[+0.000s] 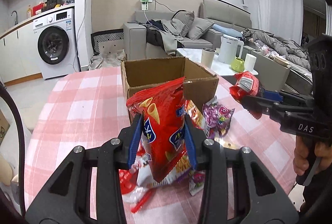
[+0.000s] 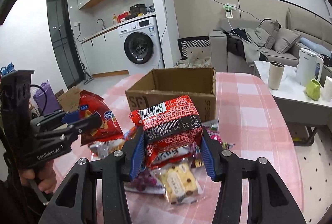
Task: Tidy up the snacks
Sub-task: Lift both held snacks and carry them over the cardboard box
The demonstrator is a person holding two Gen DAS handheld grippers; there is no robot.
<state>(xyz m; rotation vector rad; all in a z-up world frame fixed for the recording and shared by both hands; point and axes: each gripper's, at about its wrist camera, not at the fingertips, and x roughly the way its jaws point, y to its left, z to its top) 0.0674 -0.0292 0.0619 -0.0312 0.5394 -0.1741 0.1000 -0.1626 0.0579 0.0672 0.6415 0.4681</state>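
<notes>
left hand-held gripper (image 1: 164, 136) clamps the red corn-cone snack bag (image 1: 160, 130) above the desk (image 1: 72, 103); right hand-held gripper (image 2: 172, 147) pinches a red barcoded packet (image 2: 172, 122) (both before the cardboard box (image 2: 172, 87)).

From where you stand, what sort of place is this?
Most likely a small apartment with the kitchen and living room in one space. A washing machine sits under a kitchen counter, a grey sofa stands nearby, and the snacks lie on a dining table with a pink checked cloth.
</notes>
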